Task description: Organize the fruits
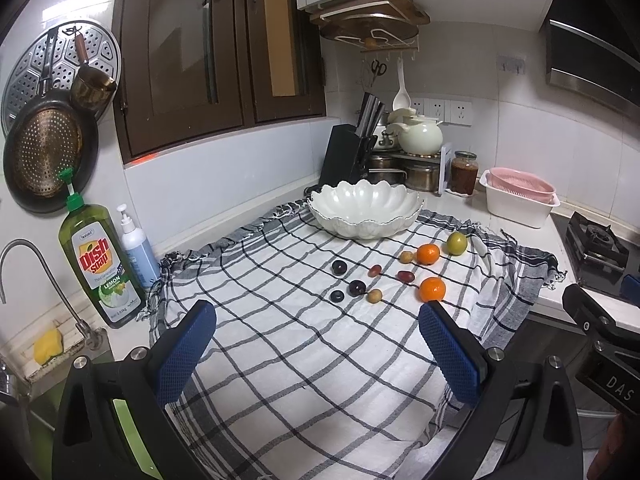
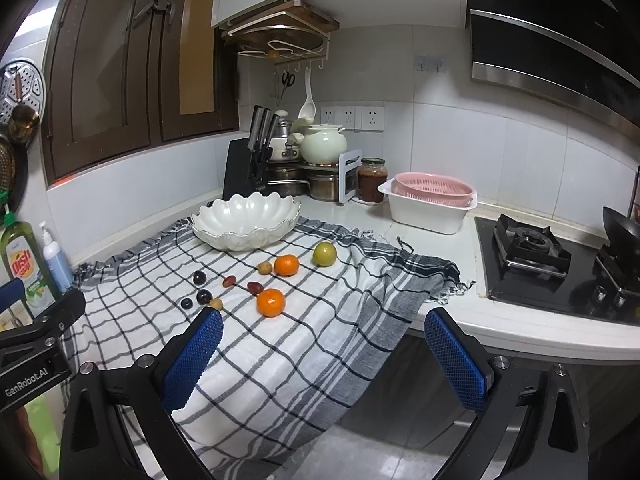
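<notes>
Left gripper (image 1: pixel 316 316) & right gripper (image 2: pixel 322 324) both spread wide, empty, low in frame; fruits mid-frame on checked cloth (image 1: pixel 280 360), white bowl (image 1: pixel 366 208) just above.

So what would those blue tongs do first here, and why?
Probably the right tongs should reach forward to the nearest orange. Both tongs are open and empty, every fruit lies loose on the checked cloth, and the white bowl behind them holds nothing. That orange is closest to the right tongs.
</notes>
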{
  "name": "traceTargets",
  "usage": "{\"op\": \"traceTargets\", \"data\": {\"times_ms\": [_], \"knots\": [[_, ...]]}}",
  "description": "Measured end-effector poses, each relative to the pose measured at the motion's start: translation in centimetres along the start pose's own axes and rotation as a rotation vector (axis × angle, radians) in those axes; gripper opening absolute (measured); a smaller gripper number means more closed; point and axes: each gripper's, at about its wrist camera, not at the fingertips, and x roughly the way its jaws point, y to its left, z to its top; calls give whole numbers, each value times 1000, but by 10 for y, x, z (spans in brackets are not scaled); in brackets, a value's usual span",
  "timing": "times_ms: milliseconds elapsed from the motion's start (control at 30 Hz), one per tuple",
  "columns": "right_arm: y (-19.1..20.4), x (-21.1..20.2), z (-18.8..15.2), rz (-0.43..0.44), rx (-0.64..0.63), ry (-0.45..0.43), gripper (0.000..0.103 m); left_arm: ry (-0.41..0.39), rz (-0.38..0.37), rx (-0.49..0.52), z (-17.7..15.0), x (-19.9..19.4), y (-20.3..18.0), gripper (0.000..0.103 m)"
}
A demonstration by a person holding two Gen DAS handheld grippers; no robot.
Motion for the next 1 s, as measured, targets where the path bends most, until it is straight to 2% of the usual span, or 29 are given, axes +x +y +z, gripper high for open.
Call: {"op": "traceTargets", "data": {"times_ms": [1000], "knots": [[4,-1,-5,10,-13,-1,102,3,9,7,-1,-3,2,103]]}}
